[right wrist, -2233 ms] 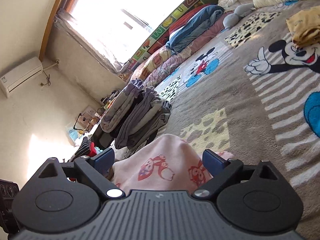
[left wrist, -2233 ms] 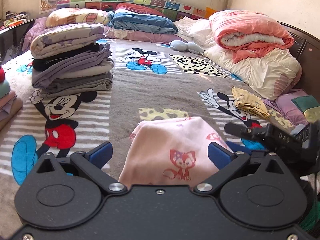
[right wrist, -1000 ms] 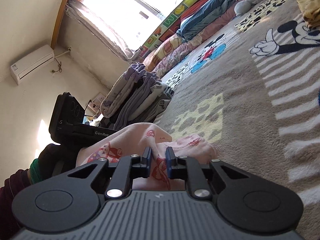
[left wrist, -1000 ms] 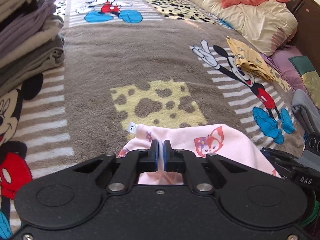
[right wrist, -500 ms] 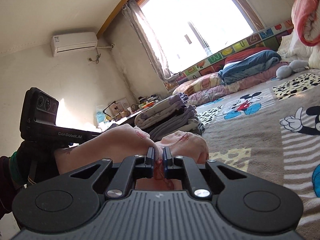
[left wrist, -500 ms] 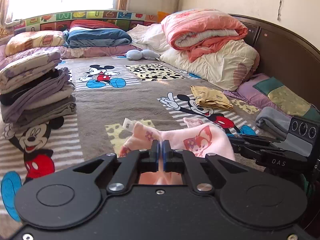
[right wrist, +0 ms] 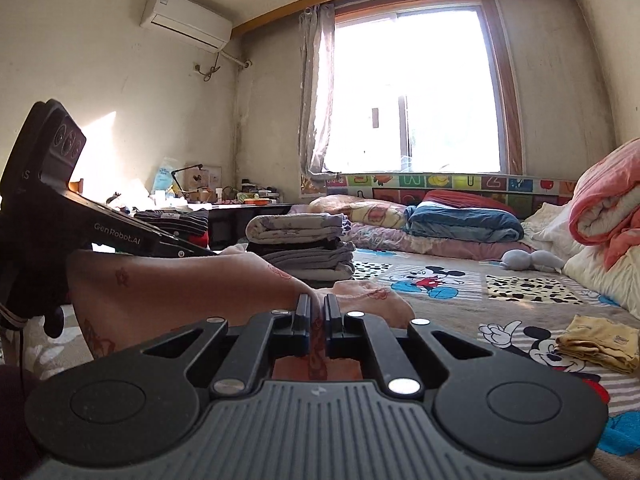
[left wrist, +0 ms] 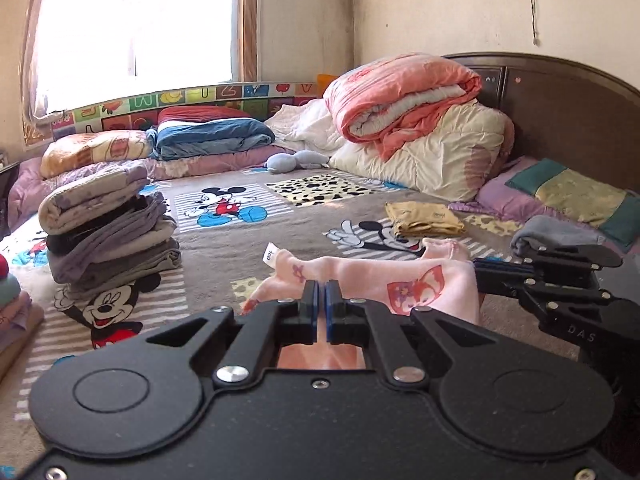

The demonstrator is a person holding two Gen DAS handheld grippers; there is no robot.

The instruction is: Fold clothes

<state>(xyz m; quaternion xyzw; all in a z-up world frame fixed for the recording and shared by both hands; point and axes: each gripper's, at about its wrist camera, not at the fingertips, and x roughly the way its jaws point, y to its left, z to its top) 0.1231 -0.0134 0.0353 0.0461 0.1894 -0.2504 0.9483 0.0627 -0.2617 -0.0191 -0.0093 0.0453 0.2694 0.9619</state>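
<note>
Pink garment (left wrist: 404, 276), printed with small fox and flower motifs, hangs stretched between our two tools above the bed (left wrist: 240, 256). We hold it raised off the Mickey Mouse blanket (left wrist: 224, 208), with a white size tag (left wrist: 271, 255) standing up at its left end.

We find the left hand-held gripper (left wrist: 321, 304) clenched on the garment's near edge, blue pads pressed together with pink cloth showing between and behind them. We find the right hand-held gripper (right wrist: 316, 320) likewise clamped on the garment (right wrist: 180, 292), a fold of printed cloth pinched between its jaws. In the left wrist view the right tool (left wrist: 560, 280) enters from the right side, its fingers meeting the cloth's right end.

We note a stack of folded clothes (left wrist: 108, 232) on the left part of the bed, well apart from the held garment. We note a folded yellow piece (left wrist: 424, 220) lying on the blanket beyond the garment, and a grey folded item (left wrist: 548, 236) near the bed's right side. Rolled quilts (left wrist: 412, 112) in orange and cream are piled against the dark headboard (left wrist: 560, 108). Pillows and a blue blanket (left wrist: 212, 136) sit under the window (right wrist: 412, 96). An air conditioner (right wrist: 186, 20) is mounted on the wall, and a cluttered bench (right wrist: 224, 204) stands beneath it.
</note>
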